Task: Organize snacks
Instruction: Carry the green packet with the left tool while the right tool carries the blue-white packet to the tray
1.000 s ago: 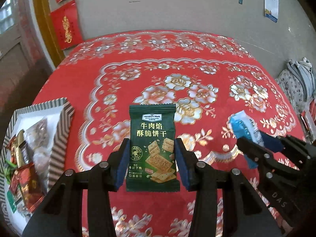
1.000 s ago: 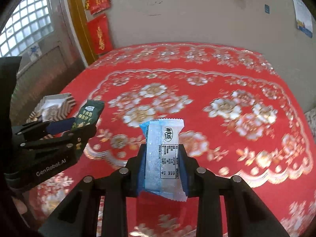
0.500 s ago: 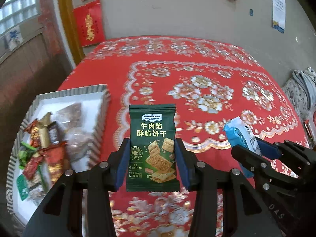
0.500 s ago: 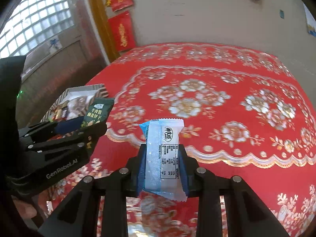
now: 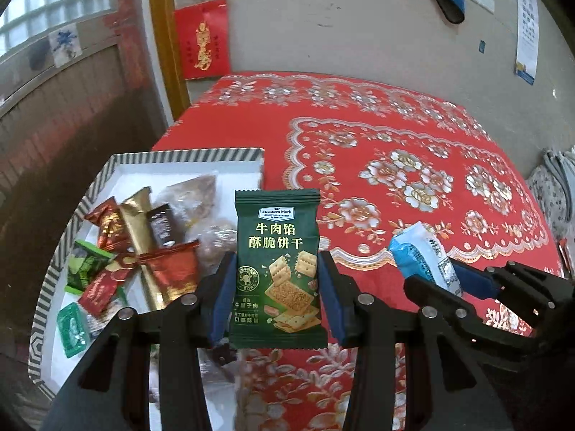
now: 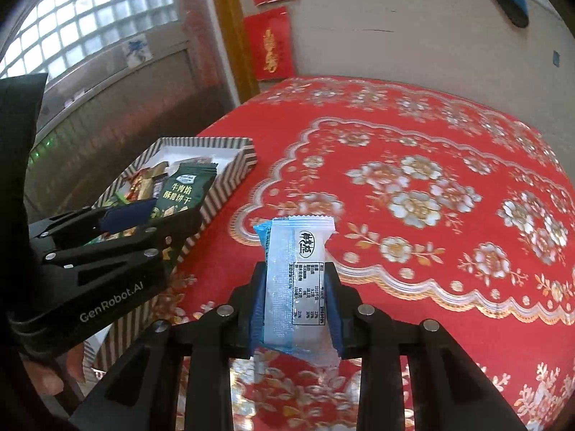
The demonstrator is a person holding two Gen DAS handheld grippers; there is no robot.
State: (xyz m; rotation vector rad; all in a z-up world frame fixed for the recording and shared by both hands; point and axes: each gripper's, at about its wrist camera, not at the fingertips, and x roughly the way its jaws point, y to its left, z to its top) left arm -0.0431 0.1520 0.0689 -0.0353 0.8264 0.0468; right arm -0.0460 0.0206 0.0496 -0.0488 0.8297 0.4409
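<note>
My left gripper (image 5: 276,294) is shut on a green cracker packet (image 5: 277,248), held upright above the red flowered tablecloth (image 5: 395,151), just right of the striped-rimmed snack box (image 5: 187,154). The box holds several wrapped snacks (image 5: 143,248). My right gripper (image 6: 296,287) is shut on a blue-and-white snack packet (image 6: 294,273), also upright over the cloth. In the right wrist view the left gripper (image 6: 118,222) and its green packet (image 6: 183,190) hang over the box (image 6: 222,186). The left wrist view shows the right gripper (image 5: 456,280) with the blue packet (image 5: 420,255) at the right.
A wall with red paper decorations (image 5: 203,39) and a wooden door frame (image 5: 167,46) stands behind the table. Glass-block window (image 6: 90,21) at the left. A hand (image 6: 54,370) holds the left gripper's body. Folded cloth (image 5: 553,186) lies off the table's right side.
Both grippers have moved left across the table with their packets still gripped. The snack box, earlier at the far left edge, now lies right beside the left gripper.
</note>
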